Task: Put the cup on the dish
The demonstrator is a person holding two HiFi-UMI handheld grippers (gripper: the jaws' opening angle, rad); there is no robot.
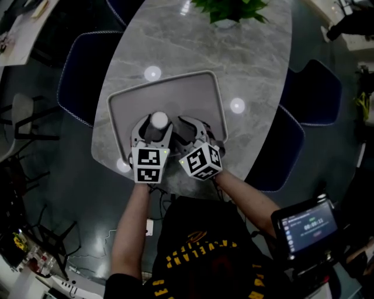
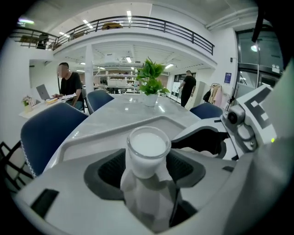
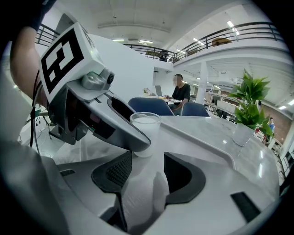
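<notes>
A frosted white cup [image 1: 159, 120] stands upright between the jaws of my left gripper [image 1: 158, 129], which is shut on it over the near half of the grey tray-like dish [image 1: 214, 93]. In the left gripper view the cup [image 2: 148, 151] fills the gap between the dark pads, with the dish rim [image 2: 110, 134] behind it. Just to its right is my right gripper [image 1: 191, 131], also over the dish. Its jaws are shut on a white crumpled cloth-like piece [image 3: 141, 195]. The cup [image 3: 147, 131] shows beyond it, half hidden by a left finger.
The dish lies on a grey marble table [image 1: 245, 52] with a potted plant [image 1: 231, 10] at its far end. Blue chairs [image 1: 86, 76] [image 1: 318, 93] [image 1: 286, 146] ring the table. A small screen [image 1: 307, 225] sits at my lower right. People stand and sit far behind.
</notes>
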